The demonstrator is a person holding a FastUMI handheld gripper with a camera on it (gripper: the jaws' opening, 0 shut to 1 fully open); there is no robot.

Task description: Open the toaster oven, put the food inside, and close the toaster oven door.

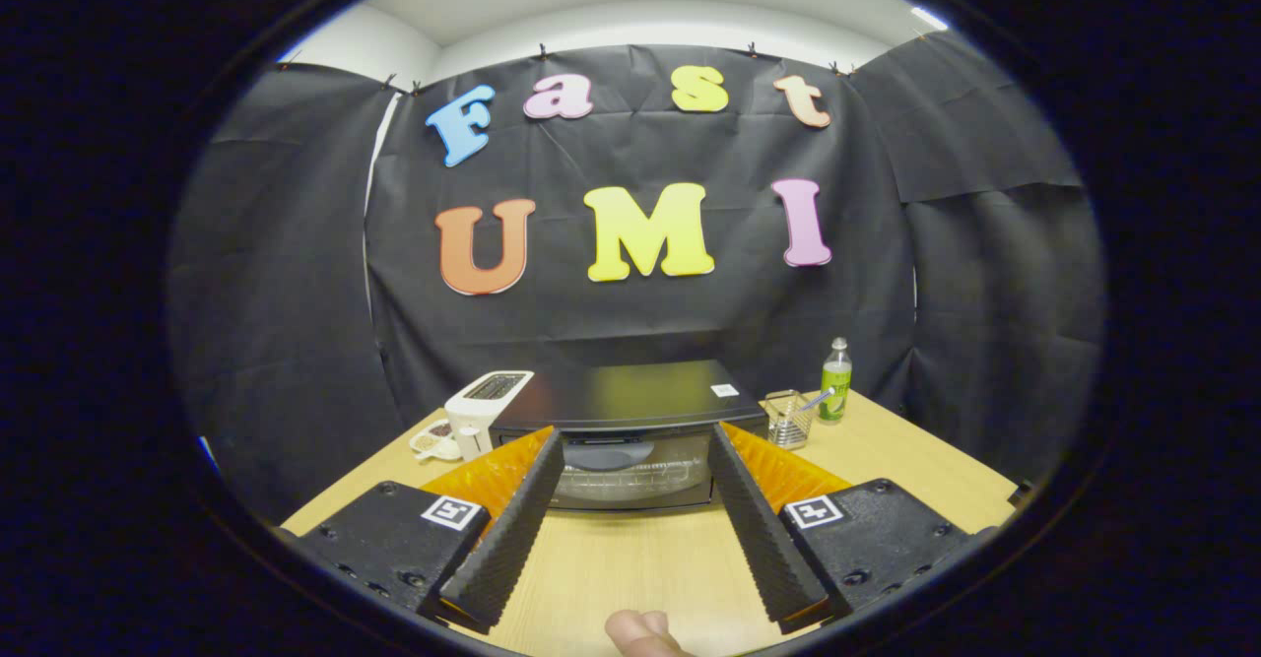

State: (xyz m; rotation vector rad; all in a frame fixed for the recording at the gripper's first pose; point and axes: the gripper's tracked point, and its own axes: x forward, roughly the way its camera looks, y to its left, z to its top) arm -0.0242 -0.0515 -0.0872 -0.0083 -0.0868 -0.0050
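Hand-held gripper [635,450] spread wide before seemingly closed toaster oven [630,430]

**Surfaces in front of you**

Your gripper [635,455] stands wide apart and holds nothing: its fingers [512,529] carry matt black ribbed foam on glossy orange plastic. The toaster oven [630,430] has a smooth, faintly shiny black top and a glass door. The table [630,558] looks like pale matt wood. The basket [788,419] is wire.

Cam rides tool [635,440], facing toaster oven [630,421], seemingly near.
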